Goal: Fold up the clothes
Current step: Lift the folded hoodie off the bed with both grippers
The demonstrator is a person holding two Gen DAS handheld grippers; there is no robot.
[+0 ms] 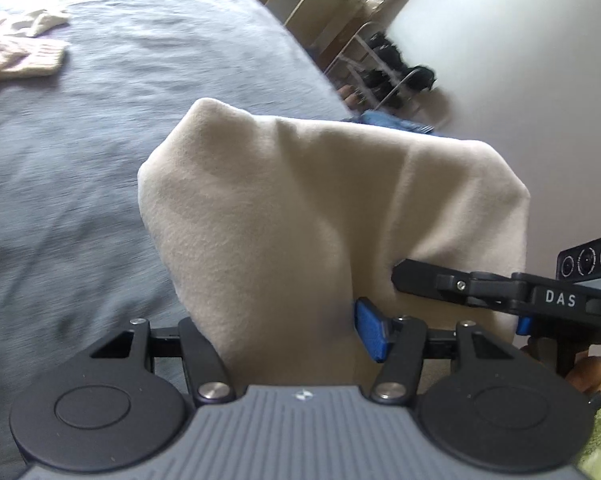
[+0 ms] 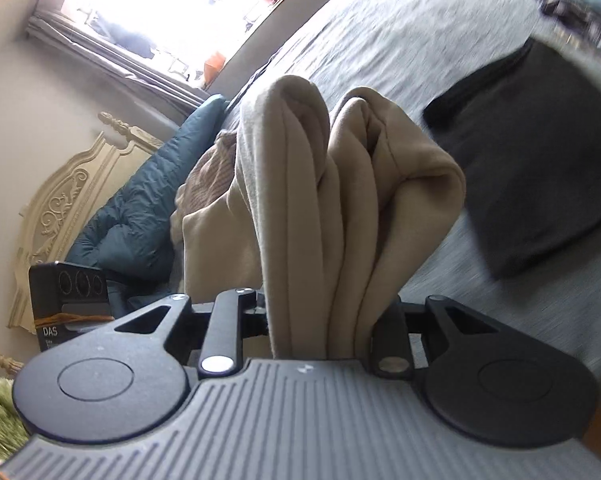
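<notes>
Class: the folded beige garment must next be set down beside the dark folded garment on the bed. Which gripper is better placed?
Right gripper: the dark folded garment lies just beyond the beige garment it holds.

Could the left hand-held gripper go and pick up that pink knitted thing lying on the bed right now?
Probably not yet: the left hand-held gripper is full of beige garment, though the bedspread toward the pink knit looks clear.

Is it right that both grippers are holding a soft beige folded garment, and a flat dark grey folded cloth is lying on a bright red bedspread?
Not quite: the bedspread is blue-grey, not red, as the right wrist view shows. Both grippers do hold the soft beige folded garment, and the flat dark grey folded cloth lies on the bedspread.
</notes>
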